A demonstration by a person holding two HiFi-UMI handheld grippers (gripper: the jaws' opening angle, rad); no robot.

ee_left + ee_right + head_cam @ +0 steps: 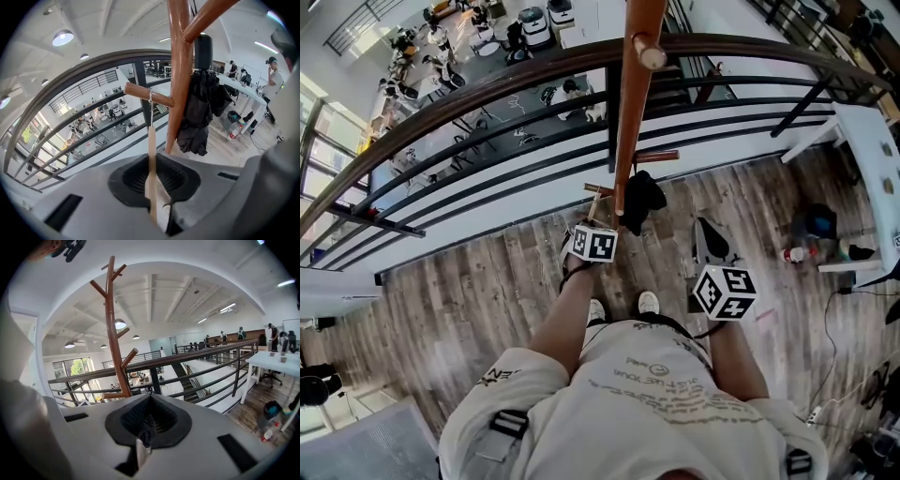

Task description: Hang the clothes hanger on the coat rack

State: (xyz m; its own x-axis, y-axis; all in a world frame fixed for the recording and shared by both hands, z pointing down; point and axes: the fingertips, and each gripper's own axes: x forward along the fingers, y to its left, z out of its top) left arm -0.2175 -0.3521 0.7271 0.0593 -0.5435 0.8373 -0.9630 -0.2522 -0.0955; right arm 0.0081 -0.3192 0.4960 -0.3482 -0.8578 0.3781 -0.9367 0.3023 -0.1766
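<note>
Just one clothes hanger (pixel 151 173), one coat rack (pixel 179 70), and two tongs: left gripper (pixel 157 208), right gripper (pixel 143 444).
The left gripper is clamped on the hanger's wooden edge. Its wire hook (pixel 150 96) sits over a peg (pixel 136 90) straight ahead. A dark bundle (pixel 199 112) (an umbrella, perhaps) hangs beyond-right, and the peg's left tip is free. The right gripper is closed on nothing, with the rack ahead-left and a railing (pixel 197 357) beyond.
</note>
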